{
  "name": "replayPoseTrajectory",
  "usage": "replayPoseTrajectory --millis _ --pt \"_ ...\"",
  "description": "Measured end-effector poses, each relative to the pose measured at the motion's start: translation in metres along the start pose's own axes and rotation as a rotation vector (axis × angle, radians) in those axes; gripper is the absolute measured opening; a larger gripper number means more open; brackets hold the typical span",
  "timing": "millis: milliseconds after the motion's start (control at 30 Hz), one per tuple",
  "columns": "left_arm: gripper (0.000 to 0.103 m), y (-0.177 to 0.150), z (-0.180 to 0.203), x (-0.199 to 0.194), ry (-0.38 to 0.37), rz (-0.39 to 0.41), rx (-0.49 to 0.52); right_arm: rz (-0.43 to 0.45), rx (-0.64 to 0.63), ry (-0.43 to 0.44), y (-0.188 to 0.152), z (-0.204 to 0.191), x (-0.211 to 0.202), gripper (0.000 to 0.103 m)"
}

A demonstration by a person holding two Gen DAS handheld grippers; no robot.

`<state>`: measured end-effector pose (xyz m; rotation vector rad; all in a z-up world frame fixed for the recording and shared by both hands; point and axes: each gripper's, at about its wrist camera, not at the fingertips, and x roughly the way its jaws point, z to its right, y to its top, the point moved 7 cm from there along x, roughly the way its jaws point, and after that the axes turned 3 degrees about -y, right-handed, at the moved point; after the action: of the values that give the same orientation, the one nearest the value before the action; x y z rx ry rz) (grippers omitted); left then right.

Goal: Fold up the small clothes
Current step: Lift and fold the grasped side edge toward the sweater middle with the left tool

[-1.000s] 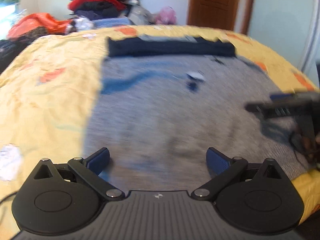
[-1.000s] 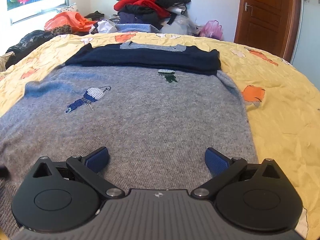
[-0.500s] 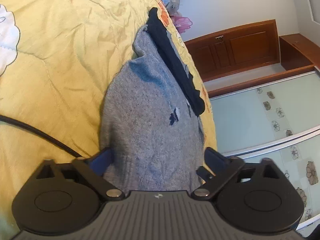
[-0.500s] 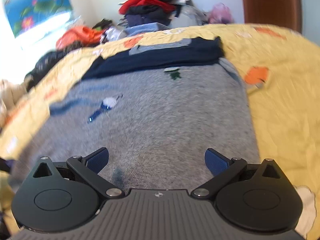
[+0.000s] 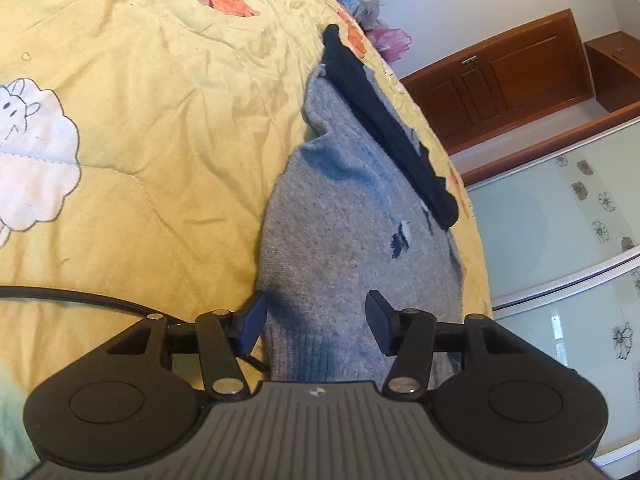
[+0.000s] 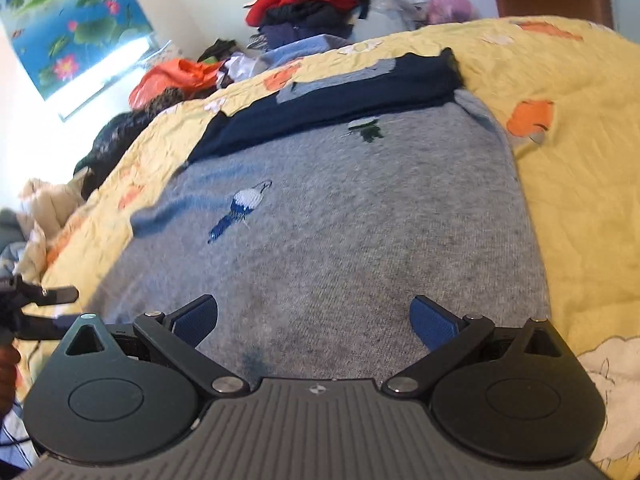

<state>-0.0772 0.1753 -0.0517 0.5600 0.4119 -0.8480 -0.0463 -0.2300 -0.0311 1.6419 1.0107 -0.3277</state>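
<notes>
I am holding my left claw (image 5: 316,320) low over the near corner of the grey sweater (image 5: 352,240), and its camera is tilted strongly to one side. The two fingers are standing partly apart, with the ribbed hem of the sweater lying between them; I cannot tell if the pads are already pressing the cloth. A black cable (image 5: 80,298) is running over the yellow bedspread (image 5: 140,120) just beside the left finger.

My right claw (image 6: 314,320) is hovering over the near edge of the same sweater (image 6: 340,220), and its fingers are spread wide and gripping nothing. The sweater is lying flat on the bed, with a small bird pattern (image 6: 240,210) on its front. A dark navy garment (image 6: 340,108) is lying folded across its far end, touching it. Behind the bed a pile of clothes (image 6: 312,4) is resting against the wall, and an orange bag (image 6: 176,80) is lying near it.
</notes>
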Motion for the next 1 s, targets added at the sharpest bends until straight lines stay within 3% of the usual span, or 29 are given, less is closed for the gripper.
replayPoseTrajectory --millis 233,433,567,600,633,733,833,933,1000 --pt "0.057 -0.005 -0.001 -0.002 -0.011 -0.025 -0.014 0.010 0.007 0.019 -0.001 0.002 -0.001 0.103" --pt "0.057 -0.025 -0.003 0.001 -0.138 -0.102 -0.076 0.015 -0.010 0.016 -0.002 0.001 -0.001 0.103" --pt "0.055 -0.030 -0.009 -0.002 -0.201 -0.077 -0.137 0.019 -0.015 0.015 -0.003 0.000 0.000 0.103" --pt "0.047 -0.029 -0.010 -0.003 -0.191 -0.061 -0.137 0.020 -0.018 0.013 -0.003 0.000 -0.001 0.103" --pt "0.032 -0.028 -0.011 -0.002 -0.160 -0.057 -0.131 0.020 -0.023 0.011 -0.003 -0.001 -0.001 0.103" --pt "0.010 -0.028 -0.014 0.001 -0.074 -0.075 -0.105 0.019 -0.032 0.008 -0.004 -0.002 0.000 0.103" --pt "0.008 -0.025 0.000 -0.013 -0.046 -0.041 -0.005 0.021 -0.041 0.012 -0.005 -0.003 -0.001 0.103" --pt "0.008 -0.018 0.019 -0.043 -0.078 0.027 0.096 0.024 -0.067 0.018 -0.007 -0.002 -0.001 0.103" --pt "0.008 -0.018 0.006 -0.052 -0.015 0.025 0.097 0.026 -0.086 0.016 -0.008 -0.003 -0.001 0.103"
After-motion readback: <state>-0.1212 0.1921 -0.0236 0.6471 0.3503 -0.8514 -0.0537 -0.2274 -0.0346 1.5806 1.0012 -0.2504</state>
